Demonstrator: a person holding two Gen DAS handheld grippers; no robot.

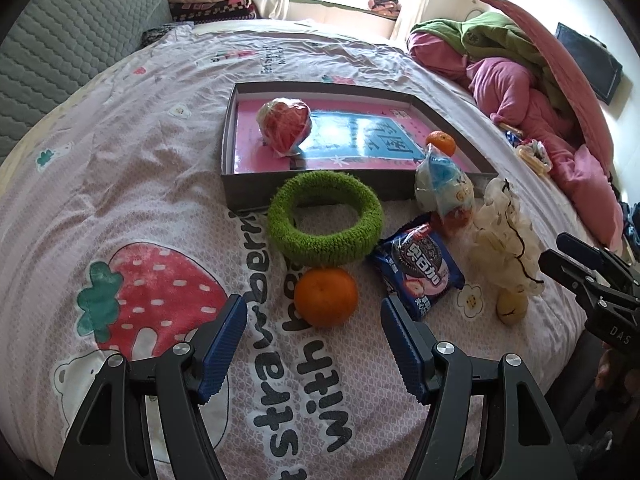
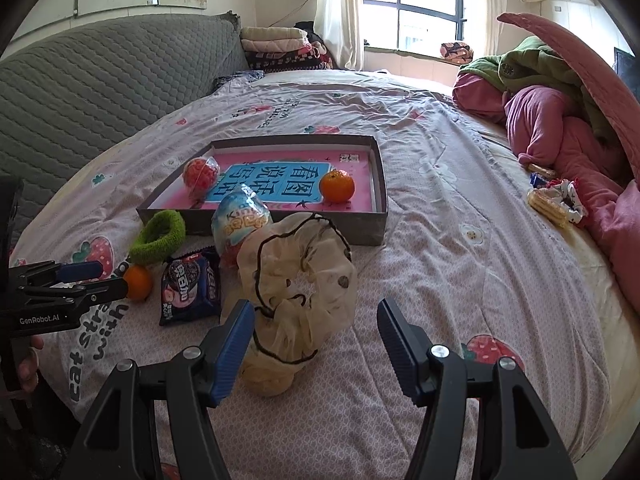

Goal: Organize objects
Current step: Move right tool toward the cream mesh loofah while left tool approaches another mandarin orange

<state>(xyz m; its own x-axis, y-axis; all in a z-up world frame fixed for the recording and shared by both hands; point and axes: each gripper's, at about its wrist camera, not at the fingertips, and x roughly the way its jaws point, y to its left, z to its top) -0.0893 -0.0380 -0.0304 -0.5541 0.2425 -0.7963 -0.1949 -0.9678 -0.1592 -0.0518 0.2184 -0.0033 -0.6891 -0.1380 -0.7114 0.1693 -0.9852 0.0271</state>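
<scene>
A shallow grey box with a pink book inside lies on the bed. In it are a wrapped red ball and an orange. In front of the box lie a green fuzzy ring, a second orange, an Oreo packet, a wrapped toy egg and a cream scrunchie. My left gripper is open just before the near orange. My right gripper is open, its left finger beside the scrunchie.
A strawberry-print bedsheet covers the bed. A grey quilted headboard is at left. Pink and green bedding is piled at right, with snack packets and a scrunchie beside it. Folded blankets sit at the back.
</scene>
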